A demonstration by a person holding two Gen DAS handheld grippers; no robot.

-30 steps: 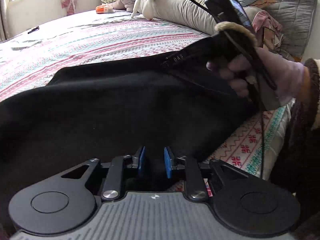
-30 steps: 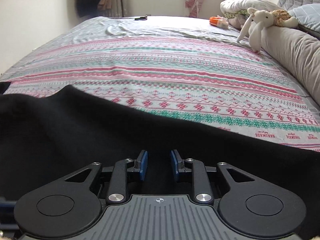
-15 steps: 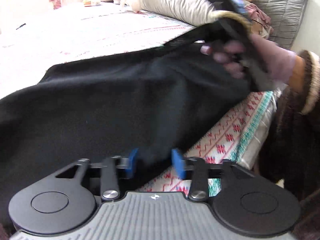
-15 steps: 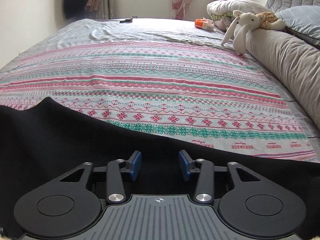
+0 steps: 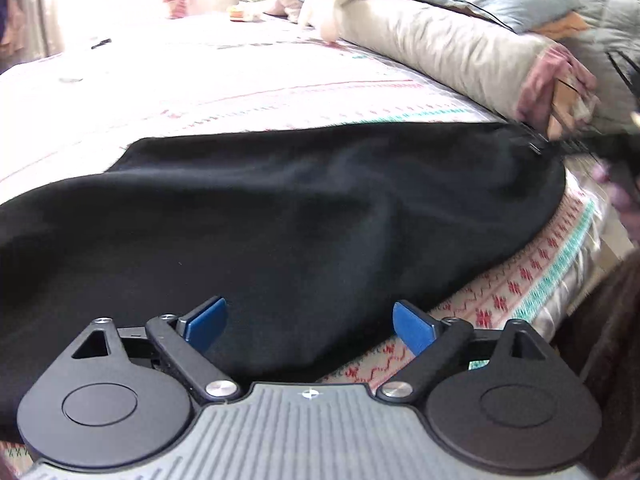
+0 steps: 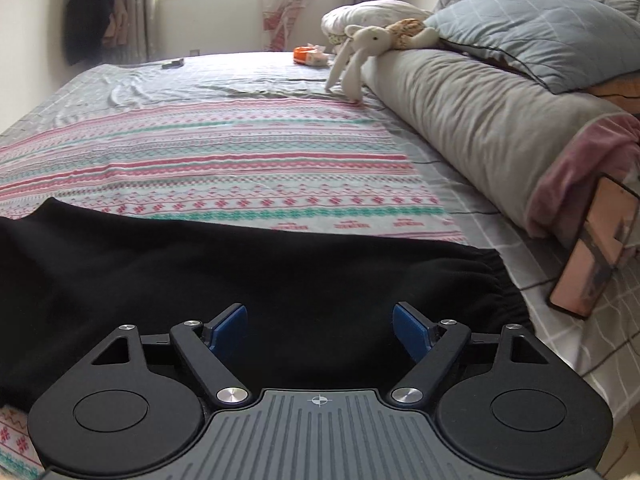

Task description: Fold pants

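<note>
Spread across a patterned bedsheet [image 6: 224, 168], black pants [image 5: 280, 216] are laid lengthwise along the near edge. Both the left gripper [image 5: 308, 322] and the right gripper [image 6: 320, 330] are held wide apart, empty. The waistband [image 6: 496, 284] should be pinched squarely before folding. Leg ends are cut off.
</note>
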